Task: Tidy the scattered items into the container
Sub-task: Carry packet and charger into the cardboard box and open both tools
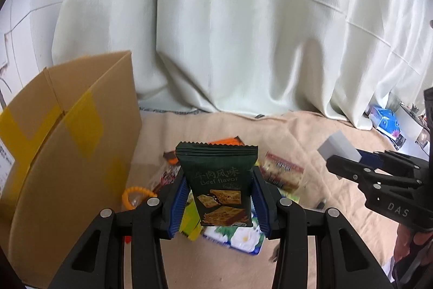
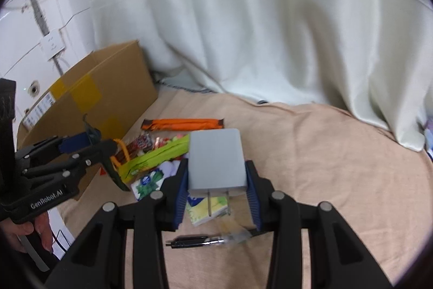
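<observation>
My left gripper (image 1: pixel 218 180) is shut on a dark green "Beef flavor" cracker packet (image 1: pixel 216 164), held upright above the pile of items. My right gripper (image 2: pixel 217 169) is shut on a grey plug charger (image 2: pixel 215 153) whose two metal prongs point back toward the camera. An open cardboard box (image 1: pixel 67 140) patched with yellow tape stands on the left, close beside the left gripper. In the left wrist view the right gripper (image 1: pixel 341 161) comes in from the right with the charger (image 1: pixel 338 146). The right wrist view shows the left gripper (image 2: pixel 92 145) in front of the box (image 2: pixel 94 99).
On the beige blanket (image 2: pixel 311 167) lie an orange bar (image 2: pixel 182 123), a yellow-green packet (image 2: pixel 154 156), a black pen (image 2: pixel 200 240), a flowered tissue pack (image 1: pixel 238 237), an orange coil ring (image 1: pixel 135 194) and a clear cracker packet (image 1: pixel 284 172). A pale curtain (image 1: pixel 243 31) hangs behind.
</observation>
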A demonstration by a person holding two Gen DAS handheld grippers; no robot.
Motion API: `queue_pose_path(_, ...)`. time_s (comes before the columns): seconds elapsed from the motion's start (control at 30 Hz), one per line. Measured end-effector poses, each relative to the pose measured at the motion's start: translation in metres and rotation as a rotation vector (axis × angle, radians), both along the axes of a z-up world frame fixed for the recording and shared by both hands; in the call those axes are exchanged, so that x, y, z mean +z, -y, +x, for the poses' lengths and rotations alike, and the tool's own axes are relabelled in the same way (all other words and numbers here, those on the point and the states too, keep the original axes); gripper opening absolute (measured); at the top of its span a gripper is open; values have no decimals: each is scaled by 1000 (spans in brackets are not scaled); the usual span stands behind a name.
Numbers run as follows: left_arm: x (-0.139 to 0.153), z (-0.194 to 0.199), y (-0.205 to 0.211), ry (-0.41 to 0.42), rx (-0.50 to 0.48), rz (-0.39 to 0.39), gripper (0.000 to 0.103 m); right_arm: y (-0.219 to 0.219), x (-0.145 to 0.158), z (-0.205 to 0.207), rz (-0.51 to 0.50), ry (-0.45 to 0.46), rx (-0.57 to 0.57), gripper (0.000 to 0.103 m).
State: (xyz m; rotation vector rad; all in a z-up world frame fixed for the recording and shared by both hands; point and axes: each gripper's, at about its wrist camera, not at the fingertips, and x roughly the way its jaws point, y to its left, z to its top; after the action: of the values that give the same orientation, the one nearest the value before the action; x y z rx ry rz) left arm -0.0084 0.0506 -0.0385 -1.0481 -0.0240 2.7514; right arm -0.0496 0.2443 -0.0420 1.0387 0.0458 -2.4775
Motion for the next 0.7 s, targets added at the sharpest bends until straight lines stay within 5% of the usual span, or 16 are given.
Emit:
queue_pose_path(0.37,16,-2,-19,-9,-17,-10,45,-22,16,8,-14,-38,-60,43)
queue_pose_path(0.6,90,12,11,-139,32,-37,45,-14,41,7,-85,-90,-39,43)
queue_pose_path(0.7,117,14,39,-181,92,-119,45,-3,52,7,-105,-114,-12,43)
